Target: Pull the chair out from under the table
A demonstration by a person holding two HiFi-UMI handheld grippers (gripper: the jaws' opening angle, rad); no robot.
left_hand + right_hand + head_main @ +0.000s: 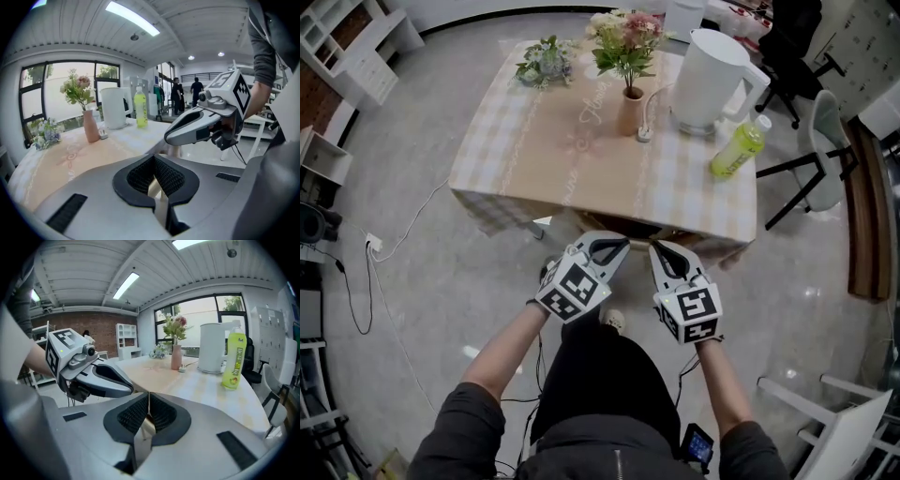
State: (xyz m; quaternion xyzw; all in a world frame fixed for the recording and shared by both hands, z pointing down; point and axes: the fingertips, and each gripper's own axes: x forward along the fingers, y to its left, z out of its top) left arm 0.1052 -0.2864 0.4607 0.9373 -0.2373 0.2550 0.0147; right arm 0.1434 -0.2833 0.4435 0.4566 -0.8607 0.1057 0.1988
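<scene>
The chair (619, 226) is tucked under the table (516, 169), which wears a checked cloth; only a brown strip of the chair shows at the table's near edge, the rest is hidden. My left gripper (617, 246) and right gripper (664, 249) hang side by side just in front of that edge, pointing toward it. Both are shut with nothing held. In the left gripper view my left gripper (154, 183) is shut and the right gripper (197, 126) floats beside it. In the right gripper view my right gripper (147, 420) is shut too, the left gripper (101, 380) beside it.
On the table stand a white kettle (708, 80), a green bottle (737, 148), a vase of flowers (628, 98) and a small bouquet (546, 64). A black office chair (806, 159) is at the right, a white chair (844, 422) at the lower right, a floor cable with socket (373, 246) at the left.
</scene>
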